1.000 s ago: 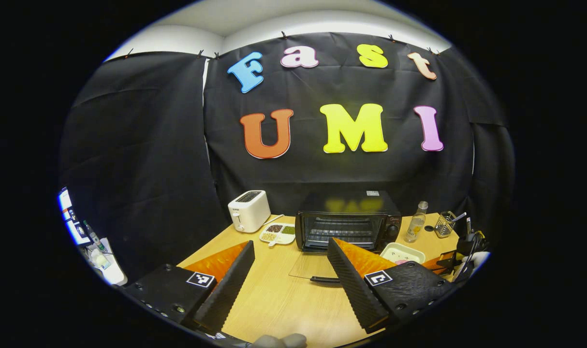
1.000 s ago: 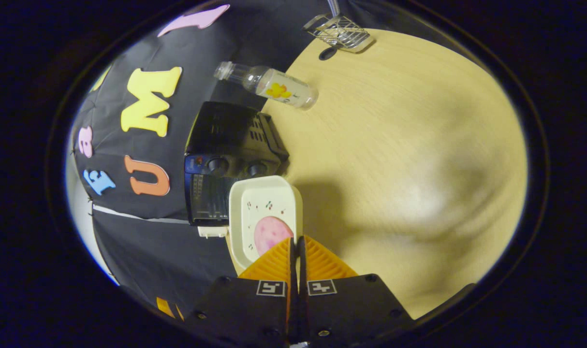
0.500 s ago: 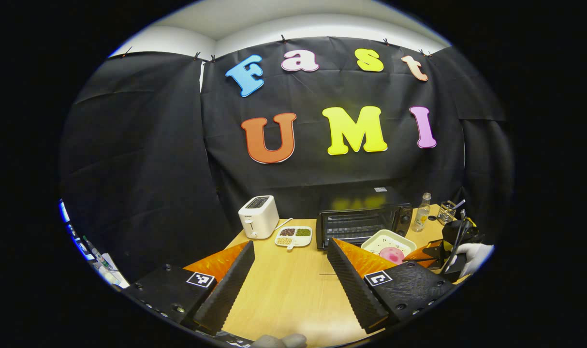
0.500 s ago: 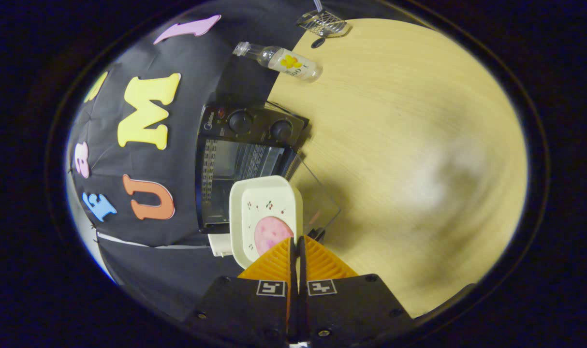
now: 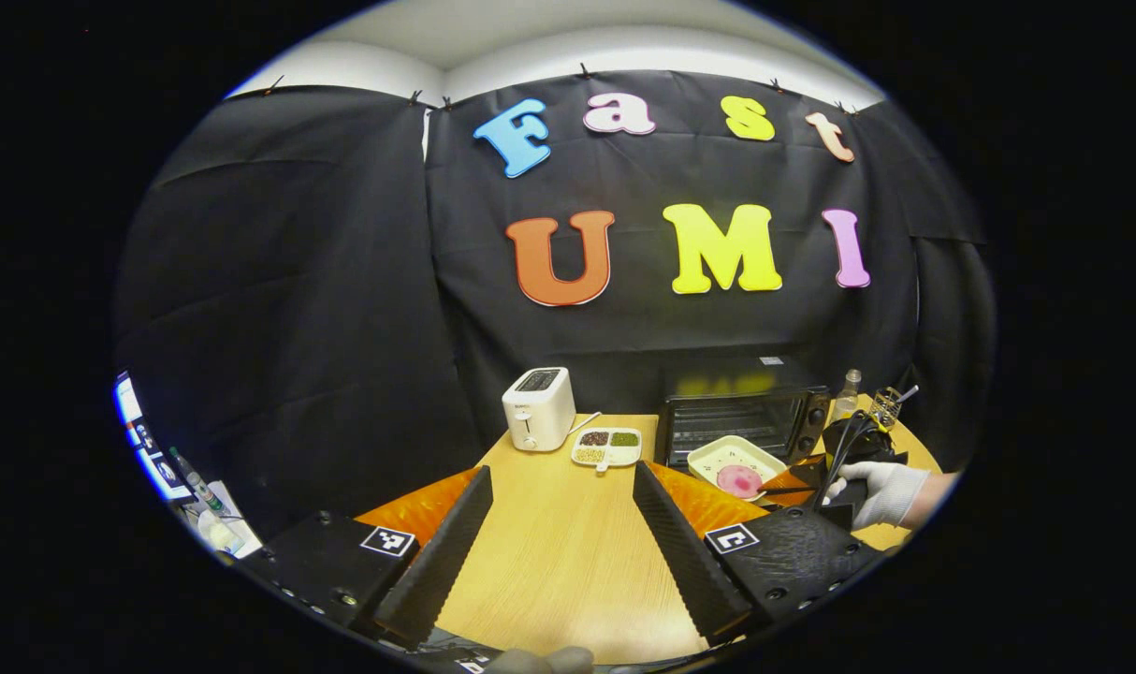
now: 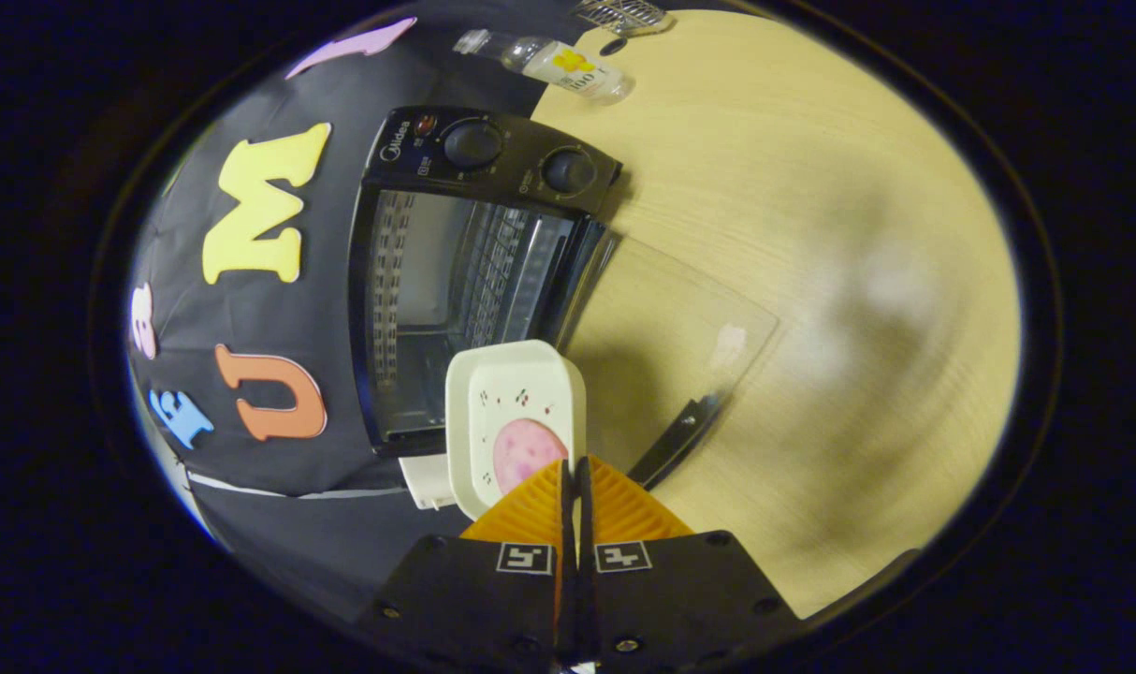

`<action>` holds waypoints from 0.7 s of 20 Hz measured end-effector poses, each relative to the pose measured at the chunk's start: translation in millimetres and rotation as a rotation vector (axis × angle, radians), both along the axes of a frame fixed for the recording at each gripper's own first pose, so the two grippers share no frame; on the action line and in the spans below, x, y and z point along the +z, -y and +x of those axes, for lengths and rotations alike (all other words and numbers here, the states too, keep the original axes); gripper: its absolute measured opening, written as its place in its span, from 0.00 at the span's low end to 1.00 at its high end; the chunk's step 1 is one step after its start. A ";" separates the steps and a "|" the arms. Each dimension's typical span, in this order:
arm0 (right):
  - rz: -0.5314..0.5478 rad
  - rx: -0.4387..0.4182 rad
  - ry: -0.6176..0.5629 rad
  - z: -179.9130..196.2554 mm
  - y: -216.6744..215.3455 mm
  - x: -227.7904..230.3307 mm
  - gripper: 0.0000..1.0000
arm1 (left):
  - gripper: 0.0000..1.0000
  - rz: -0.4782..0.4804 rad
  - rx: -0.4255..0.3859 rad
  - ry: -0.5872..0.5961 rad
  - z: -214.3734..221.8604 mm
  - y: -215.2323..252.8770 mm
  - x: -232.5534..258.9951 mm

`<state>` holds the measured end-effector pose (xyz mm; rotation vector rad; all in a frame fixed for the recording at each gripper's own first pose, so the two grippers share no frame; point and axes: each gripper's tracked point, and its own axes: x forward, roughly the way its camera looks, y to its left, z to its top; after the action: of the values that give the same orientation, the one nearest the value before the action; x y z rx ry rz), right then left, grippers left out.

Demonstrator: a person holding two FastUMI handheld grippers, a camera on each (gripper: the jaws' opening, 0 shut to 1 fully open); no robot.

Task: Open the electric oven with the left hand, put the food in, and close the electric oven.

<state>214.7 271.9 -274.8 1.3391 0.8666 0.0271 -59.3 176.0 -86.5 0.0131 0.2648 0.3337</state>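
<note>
The black electric oven (image 6: 456, 281) stands with its glass door (image 6: 680, 337) folded flat onto the table and its rack showing inside. In front of the opening hangs a white dish (image 6: 514, 412) with a pink slice of food (image 6: 526, 454), held by its near rim in my right gripper (image 6: 575, 473), which is shut on it. In the left gripper view the oven (image 5: 741, 417) sits at the back right, with the dish (image 5: 735, 465) in front of it and a gloved hand (image 5: 881, 491) beside it. My left gripper (image 5: 560, 496) is open over bare table, well back from the oven.
A white toaster (image 5: 538, 419) and a small divided snack tray (image 5: 607, 446) stand left of the oven. A clear bottle (image 6: 554, 58) and a wire holder (image 6: 624, 11) are on the oven's far side. The wooden table (image 5: 559, 562) stretches in front of my left gripper.
My right gripper has carried the dish from beside the oven round to face its open front. My left gripper has drawn back and away from the oven, staying open.
</note>
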 end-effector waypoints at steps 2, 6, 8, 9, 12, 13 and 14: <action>-0.008 0.001 -0.001 17.6 -1.6 0.2 0.04 | 0.97 0.001 0.029 -0.006 3.0 -4.8 0.0; -0.026 -0.013 0.016 61.4 5.2 2.2 0.00 | 0.97 -0.001 0.086 -0.002 6.2 -8.1 0.0; -0.040 -0.040 0.042 85.9 14.3 3.5 0.04 | 0.96 0.006 0.116 -0.004 8.5 -10.3 -0.2; -0.047 -0.058 0.058 98.0 20.0 3.9 0.04 | 0.97 0.005 0.132 -0.006 9.3 -11.3 -1.7; -0.060 -0.111 0.104 127.0 34.1 7.7 0.04 | 0.97 -0.003 0.160 -0.028 8.2 -11.7 -8.0; -0.063 -0.124 0.129 134.7 37.7 8.9 0.04 | 0.97 -0.001 0.169 -0.035 6.9 -12.2 -9.5; -0.069 -0.131 0.154 139.7 38.0 9.6 0.04 | 0.97 -0.003 0.176 -0.036 5.2 -14.2 -10.0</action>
<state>354.4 233.9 -265.3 1.3080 0.6435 -0.0012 -54.1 190.1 -96.5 -0.0069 0.3025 0.5081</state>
